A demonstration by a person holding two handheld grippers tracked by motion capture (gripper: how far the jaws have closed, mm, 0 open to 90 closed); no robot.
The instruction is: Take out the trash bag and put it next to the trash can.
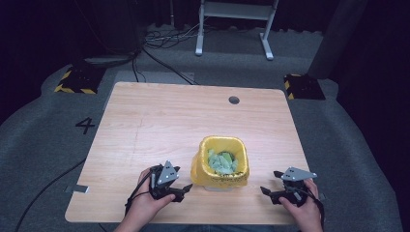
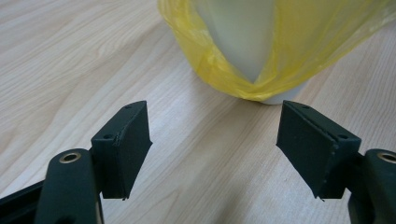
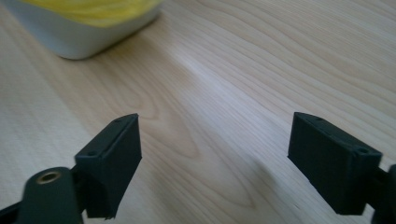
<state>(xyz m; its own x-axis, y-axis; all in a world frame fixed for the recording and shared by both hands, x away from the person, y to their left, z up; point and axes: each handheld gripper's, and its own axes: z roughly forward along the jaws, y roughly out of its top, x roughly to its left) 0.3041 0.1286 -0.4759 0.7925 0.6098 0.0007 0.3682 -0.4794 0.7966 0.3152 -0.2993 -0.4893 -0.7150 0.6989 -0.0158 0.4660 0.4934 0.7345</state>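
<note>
Up close in the left gripper view, the yellow bag [image 2: 299, 51] runs off the top edge, its rim cut away. The white bin [image 3: 79, 35] in the right gripper view is blurred and clipped at the top. From above, the green scraps [image 1: 223, 162] inside are too small to identify.

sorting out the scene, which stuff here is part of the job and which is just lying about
In the job: small bin, yellow bag lining it, green scraps inside, left gripper, right gripper, both open.
Lying about: floor cables, white stand.
</note>
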